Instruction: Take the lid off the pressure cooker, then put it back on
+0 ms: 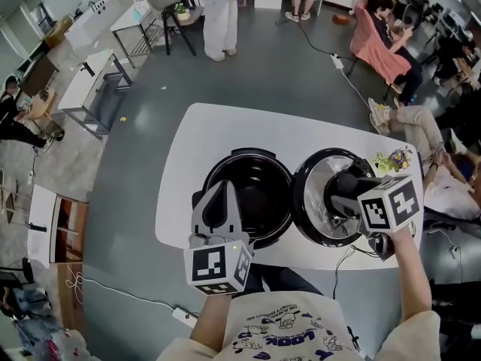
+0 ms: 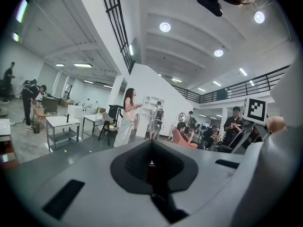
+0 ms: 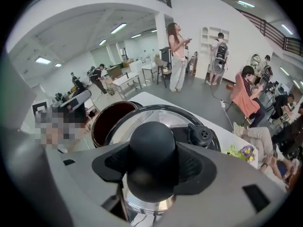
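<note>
Left gripper point(image 1: 224, 185), right gripper point(image 1: 343, 192); one lid point(image 1: 314, 201), one cooker point(image 1: 264, 159).

The uncovered pressure cooker pot point(image 1: 252, 190) fills the middle of the white worktop point(image 1: 225, 126), and its mouth is clear from above. Just right of it the lid point(image 1: 314, 201), clamped by its knob in the right gripper point(image 1: 342, 195), blocks that side. The left gripper point(image 1: 219, 210), jaws together, stands over the pot's near rim. Bare worktop runs along the far edge and the left end. A small flower bunch point(image 1: 394, 159) occupies the far right corner.
</note>
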`<state>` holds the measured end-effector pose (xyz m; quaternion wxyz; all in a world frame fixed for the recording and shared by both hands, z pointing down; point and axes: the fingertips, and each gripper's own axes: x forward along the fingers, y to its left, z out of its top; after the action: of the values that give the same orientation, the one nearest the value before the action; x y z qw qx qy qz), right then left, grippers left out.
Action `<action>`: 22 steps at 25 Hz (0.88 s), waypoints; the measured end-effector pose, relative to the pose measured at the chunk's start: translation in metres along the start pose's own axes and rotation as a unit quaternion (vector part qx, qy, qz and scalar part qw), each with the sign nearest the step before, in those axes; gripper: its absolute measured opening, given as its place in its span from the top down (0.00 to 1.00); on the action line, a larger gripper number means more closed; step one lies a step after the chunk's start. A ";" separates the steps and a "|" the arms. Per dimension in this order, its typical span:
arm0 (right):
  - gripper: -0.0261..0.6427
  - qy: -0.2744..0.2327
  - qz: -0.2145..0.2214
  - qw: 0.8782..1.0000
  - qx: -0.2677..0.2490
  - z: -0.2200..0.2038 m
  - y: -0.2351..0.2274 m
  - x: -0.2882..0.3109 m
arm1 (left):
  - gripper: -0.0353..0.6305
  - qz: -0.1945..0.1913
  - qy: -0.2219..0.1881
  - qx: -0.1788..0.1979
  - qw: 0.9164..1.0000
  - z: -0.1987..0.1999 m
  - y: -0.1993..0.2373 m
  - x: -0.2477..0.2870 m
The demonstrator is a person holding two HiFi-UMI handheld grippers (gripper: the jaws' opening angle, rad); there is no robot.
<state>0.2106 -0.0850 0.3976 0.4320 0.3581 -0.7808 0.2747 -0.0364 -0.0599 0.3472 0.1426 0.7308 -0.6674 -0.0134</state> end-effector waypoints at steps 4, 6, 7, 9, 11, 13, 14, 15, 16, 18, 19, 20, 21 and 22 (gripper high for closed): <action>0.52 0.000 0.025 0.999 -0.034 0.025 0.035 0.010 | 0.93 0.025 -0.006 -0.006 1.000 0.004 0.025 -0.017; 0.52 0.001 0.036 0.998 -0.051 0.034 0.056 0.015 | 0.93 0.038 -0.009 -0.008 0.999 0.008 0.038 -0.027; 0.52 0.002 0.043 0.997 -0.061 0.039 0.066 0.017 | 0.93 0.046 -0.012 -0.010 0.999 0.009 0.045 -0.033; 0.52 0.005 0.057 0.995 -0.082 0.048 0.084 0.025 | 0.93 0.062 -0.015 -0.013 0.998 0.009 0.056 -0.041; 0.52 0.008 0.066 0.993 -0.099 0.056 0.097 0.033 | 0.93 0.075 -0.017 -0.015 0.997 0.008 0.067 -0.045; 0.52 0.011 0.073 0.991 -0.115 0.063 0.110 0.040 | 0.93 0.085 -0.017 -0.018 0.996 0.007 0.077 -0.048; 0.52 0.012 0.078 0.989 -0.124 0.067 0.117 0.044 | 0.93 0.092 -0.018 -0.020 0.995 0.007 0.082 -0.051; 0.52 0.014 0.083 0.987 -0.134 0.070 0.125 0.047 | 0.93 0.099 -0.019 -0.021 0.995 0.007 0.087 -0.054; 0.52 0.017 0.087 0.986 -0.143 0.073 0.133 0.050 | 0.93 0.107 -0.020 -0.023 0.994 0.007 0.093 -0.059; 0.52 0.021 0.091 0.983 -0.157 0.076 0.148 0.055 | 0.93 0.117 -0.022 -0.026 0.993 0.008 0.103 -0.066; 0.52 0.022 0.092 0.982 -0.163 0.078 0.155 0.058 | 0.93 0.120 -0.022 -0.028 0.992 0.009 0.108 -0.069; 0.52 0.024 0.093 0.981 -0.168 0.079 0.160 0.061 | 0.93 0.123 -0.023 -0.029 0.992 0.009 0.111 -0.071; 0.52 0.025 0.095 0.980 -0.173 0.081 0.165 0.064 | 0.93 0.127 -0.023 -0.030 0.991 0.009 0.115 -0.072; 0.52 0.027 0.096 0.979 -0.178 0.082 0.170 0.067 | 0.93 0.130 -0.023 -0.031 0.991 0.009 0.118 -0.073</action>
<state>0.0112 -0.0670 0.3967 0.4814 0.1912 -0.8361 0.1807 -0.1613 0.0020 0.3533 0.1498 0.6323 -0.7594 -0.0324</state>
